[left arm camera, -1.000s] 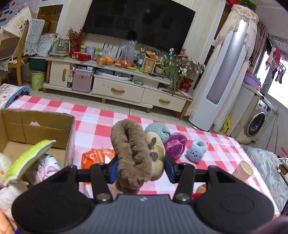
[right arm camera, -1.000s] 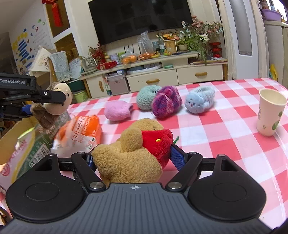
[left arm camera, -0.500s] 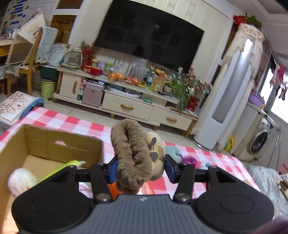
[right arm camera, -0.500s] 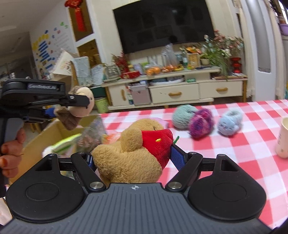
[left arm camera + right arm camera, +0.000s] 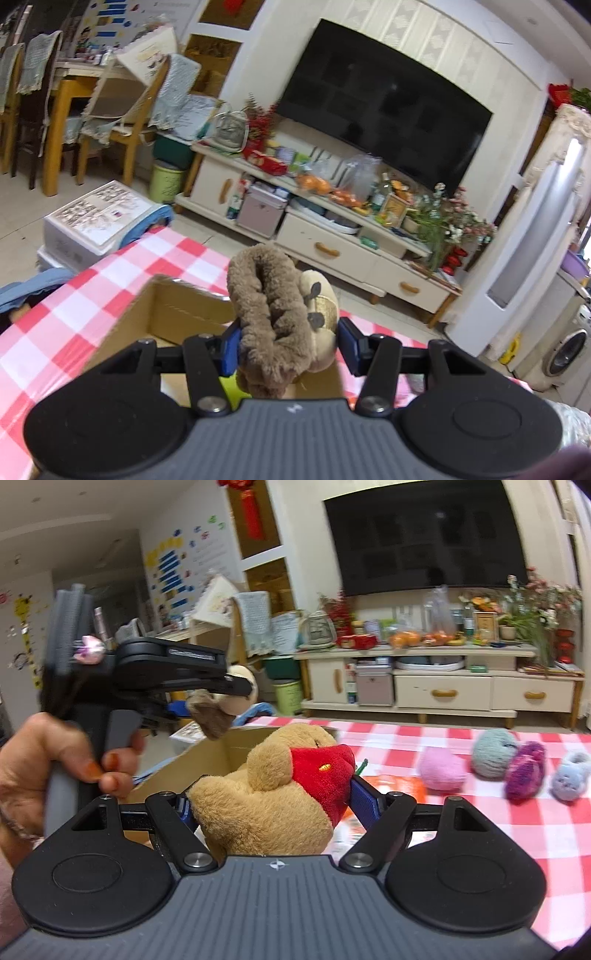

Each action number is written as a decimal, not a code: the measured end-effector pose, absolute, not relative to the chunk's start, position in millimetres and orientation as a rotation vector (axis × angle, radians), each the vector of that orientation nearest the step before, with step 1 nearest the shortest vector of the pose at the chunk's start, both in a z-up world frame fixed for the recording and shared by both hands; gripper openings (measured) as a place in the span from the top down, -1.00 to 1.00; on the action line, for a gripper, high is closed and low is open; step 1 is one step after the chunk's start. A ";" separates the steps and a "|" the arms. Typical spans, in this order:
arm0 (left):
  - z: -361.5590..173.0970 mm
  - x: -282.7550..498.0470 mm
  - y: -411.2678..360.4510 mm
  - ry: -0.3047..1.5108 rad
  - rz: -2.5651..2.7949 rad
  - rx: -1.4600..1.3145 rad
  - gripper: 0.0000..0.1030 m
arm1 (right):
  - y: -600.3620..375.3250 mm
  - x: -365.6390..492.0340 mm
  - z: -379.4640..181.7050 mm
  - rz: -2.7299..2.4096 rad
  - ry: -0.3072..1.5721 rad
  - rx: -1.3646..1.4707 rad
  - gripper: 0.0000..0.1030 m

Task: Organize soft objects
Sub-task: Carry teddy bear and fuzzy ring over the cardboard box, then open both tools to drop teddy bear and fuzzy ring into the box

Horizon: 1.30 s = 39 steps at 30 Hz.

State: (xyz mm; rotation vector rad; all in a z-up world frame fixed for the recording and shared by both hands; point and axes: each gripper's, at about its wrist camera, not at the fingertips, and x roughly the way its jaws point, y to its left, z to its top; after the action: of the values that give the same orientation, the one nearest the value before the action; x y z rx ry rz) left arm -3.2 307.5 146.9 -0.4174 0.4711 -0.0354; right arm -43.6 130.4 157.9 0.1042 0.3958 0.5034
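Observation:
My left gripper [image 5: 288, 345] is shut on a brown fluffy plush slipper with a beige face [image 5: 275, 314], held above the open cardboard box [image 5: 173, 306]. In the right wrist view that same left gripper [image 5: 236, 692] hangs over the box [image 5: 207, 757], gripped by a hand [image 5: 44, 753]. My right gripper [image 5: 273, 805] is shut on a tan teddy bear in a red top [image 5: 273, 797], just to the right of the box. A pink plush [image 5: 441, 768], a teal yarn-like plush [image 5: 493, 751], a purple one [image 5: 526, 775] and a pale blue one [image 5: 570, 779] lie on the checked tablecloth [image 5: 480, 830].
An orange packet [image 5: 399, 786] lies beside the box. Behind the table stand a cream TV cabinet [image 5: 443, 690] with clutter and a big television [image 5: 424, 535]. Wooden chairs [image 5: 122, 110] and a white box [image 5: 96, 221] stand on the floor at left.
Both grippers have swung left and risen with their toys. The slipper now hangs over the box's far part, and the teddy has come up beside the box.

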 end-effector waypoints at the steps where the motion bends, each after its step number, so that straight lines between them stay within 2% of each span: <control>1: 144.8 -1.1 310.7 0.477 -0.030 -0.419 0.00 | 135.9 -44.0 158.4 0.516 0.397 0.096 -0.89; 14: 119.4 9.0 322.5 0.576 0.024 -0.375 -0.02 | 172.9 -43.8 152.1 0.600 0.455 0.013 -0.93; 18: 117.1 10.0 321.7 0.591 0.041 -0.369 -0.08 | 174.6 -43.6 146.9 0.619 0.484 0.005 -0.99; 20: 117.3 9.9 320.0 0.596 0.054 -0.368 -0.20 | 174.2 -45.7 145.6 0.625 0.483 0.001 -0.99; 24: 119.8 8.1 315.9 0.587 0.073 -0.350 -0.58 | 168.3 -53.4 148.8 0.603 0.464 -0.002 -0.99; 27: 122.8 6.8 312.1 0.575 0.068 -0.340 -0.72 | 158.2 -51.7 150.4 0.583 0.448 0.026 -0.99; 39: 126.1 5.2 286.8 0.574 0.057 -0.281 -0.79 | 125.2 -55.0 150.5 0.476 0.446 0.115 -1.00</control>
State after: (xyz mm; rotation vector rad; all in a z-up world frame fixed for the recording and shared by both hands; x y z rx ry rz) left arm 5.2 286.8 126.1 -0.2809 0.5740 0.0569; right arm -55.0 125.2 150.5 0.1155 0.4456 0.4762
